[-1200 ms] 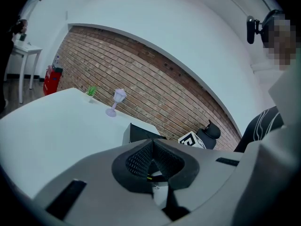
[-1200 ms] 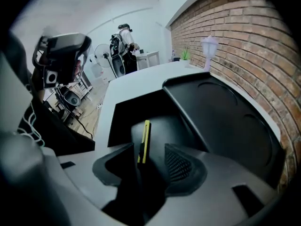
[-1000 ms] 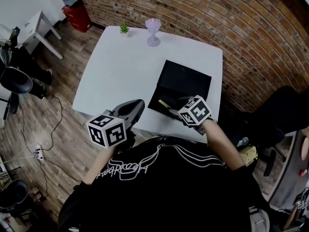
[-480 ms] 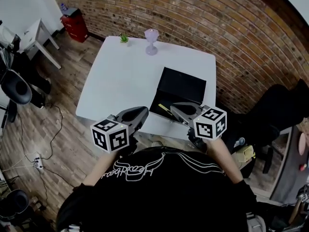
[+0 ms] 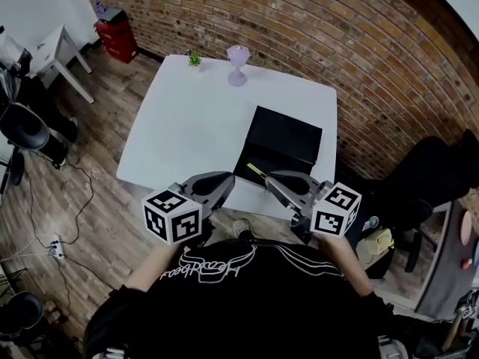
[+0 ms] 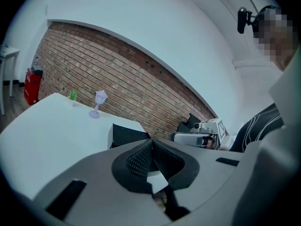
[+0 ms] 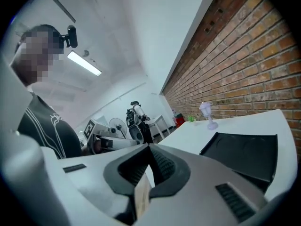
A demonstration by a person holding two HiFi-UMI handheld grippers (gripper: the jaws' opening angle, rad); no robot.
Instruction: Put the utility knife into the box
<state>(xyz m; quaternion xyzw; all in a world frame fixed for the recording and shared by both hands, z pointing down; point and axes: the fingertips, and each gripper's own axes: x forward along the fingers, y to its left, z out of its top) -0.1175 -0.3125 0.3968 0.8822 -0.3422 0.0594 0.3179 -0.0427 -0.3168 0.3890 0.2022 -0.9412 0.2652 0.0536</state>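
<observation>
A black box [image 5: 283, 142] lies open on the white table [image 5: 187, 126] near its front right edge. The yellow utility knife [image 5: 256, 172] rests in the box's near left corner. My right gripper [image 5: 273, 179] hovers at the table's front edge just short of the box, shut and empty. My left gripper [image 5: 224, 180] is beside it to the left, also shut with nothing in it. In the right gripper view the shut gripper [image 7: 149, 148] points past the box [image 7: 244, 154]. From the left gripper view the closed gripper [image 6: 151, 143] faces the box [image 6: 126, 135].
A lilac stemmed glass [image 5: 238, 64] and a small green plant [image 5: 194, 58] stand at the table's far edge by the brick wall. A red bin [image 5: 116, 30], chairs and cables are on the wooden floor to the left.
My right gripper has drawn back out of the box toward the person and to the right, leaving the knife in the box. The left gripper has shifted slightly right.
</observation>
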